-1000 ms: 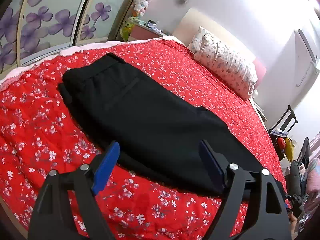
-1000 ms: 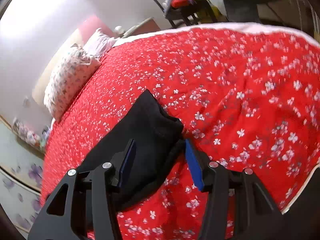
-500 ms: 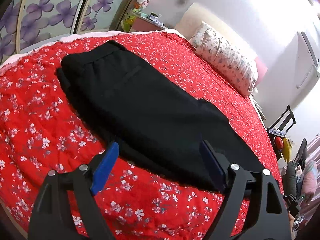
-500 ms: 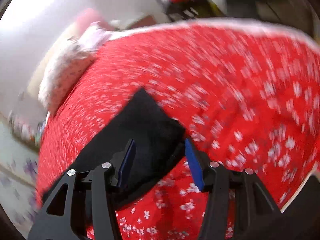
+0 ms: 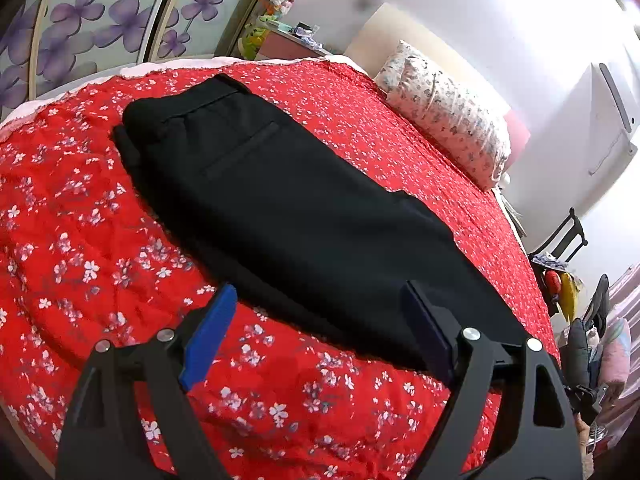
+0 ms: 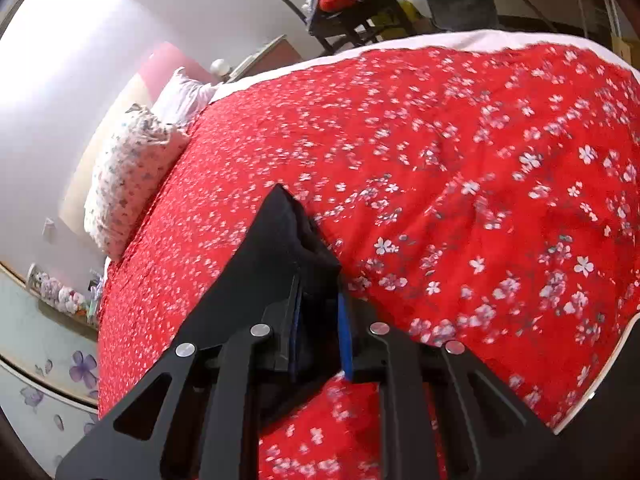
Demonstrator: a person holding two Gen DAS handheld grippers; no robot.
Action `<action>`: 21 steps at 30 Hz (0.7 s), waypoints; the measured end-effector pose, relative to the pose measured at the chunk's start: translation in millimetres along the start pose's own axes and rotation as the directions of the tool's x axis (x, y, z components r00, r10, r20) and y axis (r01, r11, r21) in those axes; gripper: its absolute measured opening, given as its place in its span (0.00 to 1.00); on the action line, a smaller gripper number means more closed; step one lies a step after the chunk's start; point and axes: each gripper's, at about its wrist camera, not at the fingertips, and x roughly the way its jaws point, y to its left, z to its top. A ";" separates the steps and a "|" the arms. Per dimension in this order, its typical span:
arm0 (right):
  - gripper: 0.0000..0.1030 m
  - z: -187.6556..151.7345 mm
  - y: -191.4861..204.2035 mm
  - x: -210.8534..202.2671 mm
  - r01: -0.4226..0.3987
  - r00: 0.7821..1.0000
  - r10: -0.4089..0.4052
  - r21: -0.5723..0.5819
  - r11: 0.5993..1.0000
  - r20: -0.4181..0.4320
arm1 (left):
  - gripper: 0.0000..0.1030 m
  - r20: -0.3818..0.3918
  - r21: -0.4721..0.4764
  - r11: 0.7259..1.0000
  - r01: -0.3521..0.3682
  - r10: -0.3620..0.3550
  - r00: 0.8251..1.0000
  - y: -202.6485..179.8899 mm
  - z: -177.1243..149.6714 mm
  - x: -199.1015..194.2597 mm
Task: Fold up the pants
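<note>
**Right gripper pinching pants hem, left gripper spread above the near edge**

Black pants (image 5: 280, 208) lie flat and lengthwise on the bed's red floral quilt (image 5: 80, 248), waistband at the far end near the flowered wardrobe doors (image 5: 80, 28), leg hems at the near-right end.

Left gripper (image 5: 320, 320): fingers (image 5: 208, 336) spread wide, nothing pressed between them. One blue pad sits over bare quilt, the other over the black fabric near the leg edge. Cannot tell whether either tip touches the cloth.

Right gripper (image 6: 320, 320): jaws closing, fingers (image 6: 345, 332) drawn close together with the hem corner of the pants (image 6: 280, 248) bunched between the blue pads. Fabric rises to a peak just ahead of the tips, so the corner looks lifted off the quilt there.

Floral pillow (image 5: 452, 128) lies at the head of the bed, well apart from the pants. A dark chair (image 6: 352, 12) piled with stuff stands beyond the far edge of the bed.
</note>
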 end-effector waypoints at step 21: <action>0.14 -43.1 184.8 -49.3 -0.162 0.977 0.203 -0.390 0.906 0.065 | 0.82 0.026 -0.066 0.996 0.055 -0.053 0.998 26.3 -0.8 -25.7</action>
